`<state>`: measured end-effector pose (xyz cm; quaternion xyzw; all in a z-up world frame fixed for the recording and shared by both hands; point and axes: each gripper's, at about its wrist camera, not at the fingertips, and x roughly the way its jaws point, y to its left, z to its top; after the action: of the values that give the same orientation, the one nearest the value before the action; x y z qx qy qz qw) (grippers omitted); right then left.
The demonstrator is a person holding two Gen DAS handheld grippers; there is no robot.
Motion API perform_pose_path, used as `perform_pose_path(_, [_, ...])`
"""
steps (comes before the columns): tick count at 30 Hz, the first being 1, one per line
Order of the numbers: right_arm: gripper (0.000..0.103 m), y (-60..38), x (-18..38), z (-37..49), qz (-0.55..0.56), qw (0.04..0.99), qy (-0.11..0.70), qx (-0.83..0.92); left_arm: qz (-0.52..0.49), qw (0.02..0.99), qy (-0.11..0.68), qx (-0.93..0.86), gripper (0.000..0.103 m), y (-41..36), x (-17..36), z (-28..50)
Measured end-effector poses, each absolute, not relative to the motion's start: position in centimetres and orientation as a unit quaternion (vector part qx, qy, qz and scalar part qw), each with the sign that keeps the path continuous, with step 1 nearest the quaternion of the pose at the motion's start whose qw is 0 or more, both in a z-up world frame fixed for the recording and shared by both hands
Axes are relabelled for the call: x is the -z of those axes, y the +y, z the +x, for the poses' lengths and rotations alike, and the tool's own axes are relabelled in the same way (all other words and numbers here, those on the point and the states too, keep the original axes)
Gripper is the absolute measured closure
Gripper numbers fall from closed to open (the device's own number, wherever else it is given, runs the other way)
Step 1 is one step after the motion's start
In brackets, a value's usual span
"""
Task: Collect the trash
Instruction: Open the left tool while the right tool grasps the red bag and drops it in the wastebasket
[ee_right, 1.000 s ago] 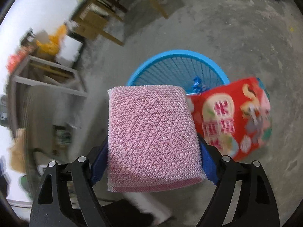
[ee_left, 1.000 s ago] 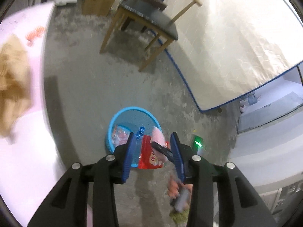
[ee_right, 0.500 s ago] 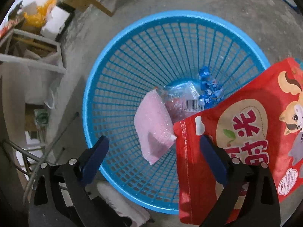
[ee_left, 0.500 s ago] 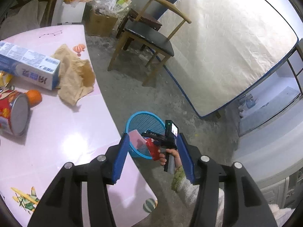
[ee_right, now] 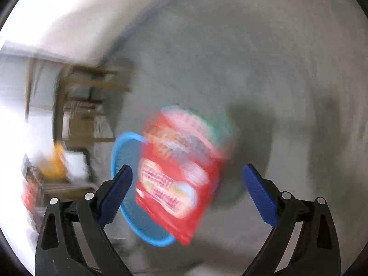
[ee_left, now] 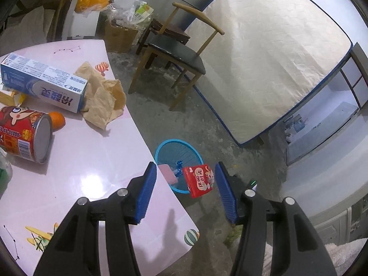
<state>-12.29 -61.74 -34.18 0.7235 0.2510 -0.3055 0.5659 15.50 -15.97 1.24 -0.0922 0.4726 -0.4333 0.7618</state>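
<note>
Blue basket [ee_left: 178, 154]: sitting on the floor just off the worktop's edge, likely so trash needs only a short carry; already holding a pink sponge [ee_left: 168, 173] and a blue wrapper [ee_left: 178, 163].
Red pouch [ee_left: 200, 179]: leaning over the basket's near rim, half in and half out; seemingly too large to drop flat inside.
Left gripper [ee_left: 184, 188]: hovering over the worktop corner, jaws apart, gripping nothing; looking down past the edge at the basket.
Right gripper [ee_right: 187, 191]: jaws spread wide, nothing between them; hanging above the basket and pouch, view badly smeared by motion, so little else readable.
Worktop [ee_left: 96, 161]: pink, carrying more trash well apart from the basket.
Paper [ee_left: 102, 101]: crumpled, tan, lying by the worktop's edge and touching the carton; looking like the nearest and lightest pick.
Carton [ee_left: 43, 80]: blue and white, lying flat, one end resting on the paper.
Can [ee_left: 24, 135]: red, tipped on its side, end facing the camera; round, so prone to rolling if nudged.
Orange [ee_left: 57, 120]: tucked between can and carton.
Progress: judging partway, several pieces binned, several waiting.
</note>
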Motion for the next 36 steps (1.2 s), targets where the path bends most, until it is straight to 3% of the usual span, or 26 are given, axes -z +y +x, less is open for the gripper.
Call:
perform_pose_path(3, [0.013,-59.4,40.2,-13.5,0.817,0.481,0.198,0.249,-0.098,0.756,0.479,0.435,0.052,-15.6,-1.0,15.6])
perform_pose_path(6, [0.017,-58.7,42.3,-13.0,0.845,0.471,0.139,0.213,-0.105,0.752,0.486,0.434,0.052,-15.5,-1.0,15.6])
perform_pose_path(9, [0.045,-59.1,41.2,-10.7,0.829,0.488,0.162,0.222,-0.101,0.757,0.479,0.433,0.052,-15.3,-1.3,15.3])
perform_pose_path(10, [0.059,-59.6,40.4,-10.1,0.815,0.502,0.182,0.226,-0.103,0.757,0.478,0.433,0.051,-15.2,-1.3,15.2])
perform_pose_path(14, [0.085,-60.0,34.8,-7.1,0.719,0.585,0.25,0.28,-0.109,0.76,0.478,0.427,0.052,-14.9,-1.2,15.1])
perform_pose_path(16, [0.091,-60.2,31.0,-4.8,0.626,0.645,0.313,0.308,-0.109,0.76,0.479,0.427,0.052,-14.8,-1.1,15.1])
perform_pose_path(21, [0.095,-56.9,26.2,1.3,0.393,0.738,0.422,0.35,-0.105,0.762,0.48,0.423,0.052,-14.3,-0.9,14.7])
perform_pose_path(24, [0.095,-55.2,26.0,4.2,0.3,0.757,0.474,0.335,-0.109,0.762,0.48,0.42,0.052,-13.9,-0.7,14.6])
perform_pose_path(31, [0.096,-51.8,32.2,10.6,0.108,0.714,0.622,0.302,-0.114,0.769,0.477,0.41,0.051,-12.9,-0.8,14.6])
perform_pose_path(36, [0.096,-50.5,35.8,12.2,0.086,0.669,0.69,0.263,-0.118,0.771,0.481,0.399,0.051,-12.2,-0.5,15.0])
